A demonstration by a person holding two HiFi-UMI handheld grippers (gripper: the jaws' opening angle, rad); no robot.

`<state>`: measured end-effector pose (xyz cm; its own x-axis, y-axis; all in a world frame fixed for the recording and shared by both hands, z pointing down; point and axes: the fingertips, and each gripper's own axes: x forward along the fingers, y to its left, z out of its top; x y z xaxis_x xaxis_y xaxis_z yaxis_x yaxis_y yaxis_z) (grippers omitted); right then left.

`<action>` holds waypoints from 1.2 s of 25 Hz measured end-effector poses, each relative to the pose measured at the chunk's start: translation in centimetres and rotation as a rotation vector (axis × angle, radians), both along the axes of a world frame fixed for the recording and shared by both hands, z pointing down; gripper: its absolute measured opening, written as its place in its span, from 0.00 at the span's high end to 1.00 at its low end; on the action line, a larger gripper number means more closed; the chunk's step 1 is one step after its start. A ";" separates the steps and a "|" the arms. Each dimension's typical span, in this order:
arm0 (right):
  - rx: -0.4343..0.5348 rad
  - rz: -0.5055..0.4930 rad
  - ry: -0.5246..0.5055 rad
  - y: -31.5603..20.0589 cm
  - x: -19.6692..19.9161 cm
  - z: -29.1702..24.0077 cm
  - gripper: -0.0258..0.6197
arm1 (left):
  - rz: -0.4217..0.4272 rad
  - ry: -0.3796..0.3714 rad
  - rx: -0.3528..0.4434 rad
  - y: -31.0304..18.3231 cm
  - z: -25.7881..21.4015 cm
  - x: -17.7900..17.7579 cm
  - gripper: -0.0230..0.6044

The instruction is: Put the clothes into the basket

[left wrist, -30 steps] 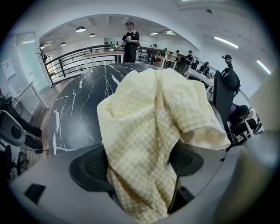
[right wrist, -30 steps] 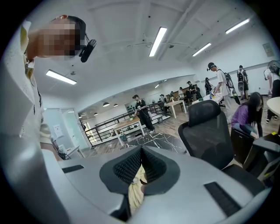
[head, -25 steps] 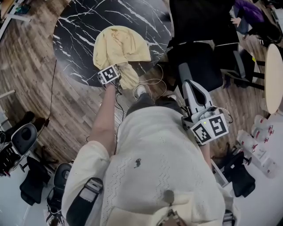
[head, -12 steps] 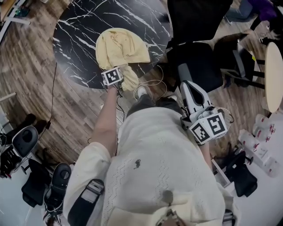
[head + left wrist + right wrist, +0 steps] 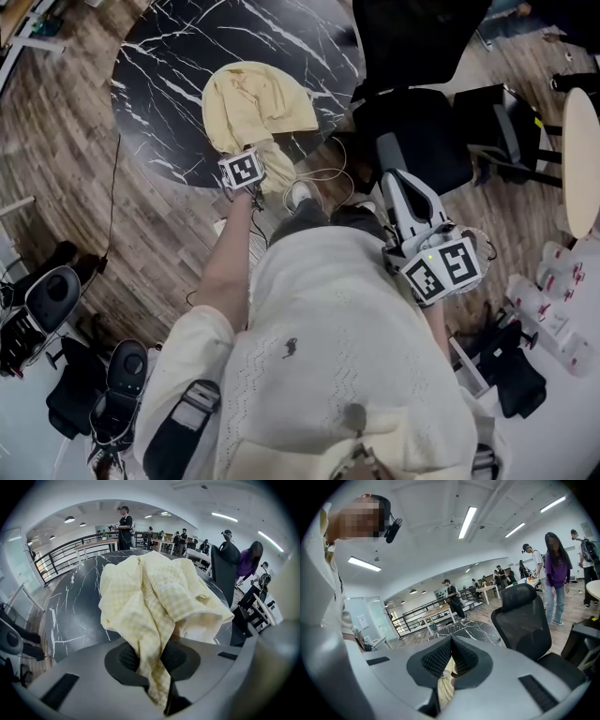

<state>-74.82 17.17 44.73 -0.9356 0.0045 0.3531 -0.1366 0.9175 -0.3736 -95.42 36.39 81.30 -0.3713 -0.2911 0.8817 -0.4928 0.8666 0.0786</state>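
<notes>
Now our left tongs point(image 5: 150, 657) have just been closing, and they pinch a hanging fold of the yellow cloth point(image 5: 159, 592). The rest of the cloth lies heaped on the black marble table point(image 5: 159, 84), near its edge. Our right tongs point(image 5: 451, 648) have their jaws together with nothing gripped, pointing towards a black chair point(image 5: 525, 620).

Crumpled yellow checked garment point(image 5: 258, 98) on marble tbl point(image 5: 159, 94), corner pinched in L tongs point(image 5: 150, 663).
</notes>
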 end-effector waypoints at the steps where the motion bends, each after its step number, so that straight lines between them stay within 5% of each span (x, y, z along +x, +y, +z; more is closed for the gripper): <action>1: -0.002 -0.001 -0.001 0.0 0.0 0.0 0.95 | 0.008 -0.006 -0.002 0.0 -0.1 0.2 0.81; 15: -0.014 -0.047 -0.012 1.5 0.0 0.0 0.95 | 0.043 -0.119 0.012 1.4 -2.9 2.6 0.82; 30: -0.011 -0.065 -0.026 2.5 1.7 -0.3 0.95 | 0.147 -0.352 0.128 -0.8 -10.3 3.4 0.82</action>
<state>-73.12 19.64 44.46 -0.9422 0.0688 0.3279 -0.0672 0.9200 -0.3861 -91.99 35.58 71.00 -0.5902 -0.4627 0.6615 -0.6266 0.7792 -0.0140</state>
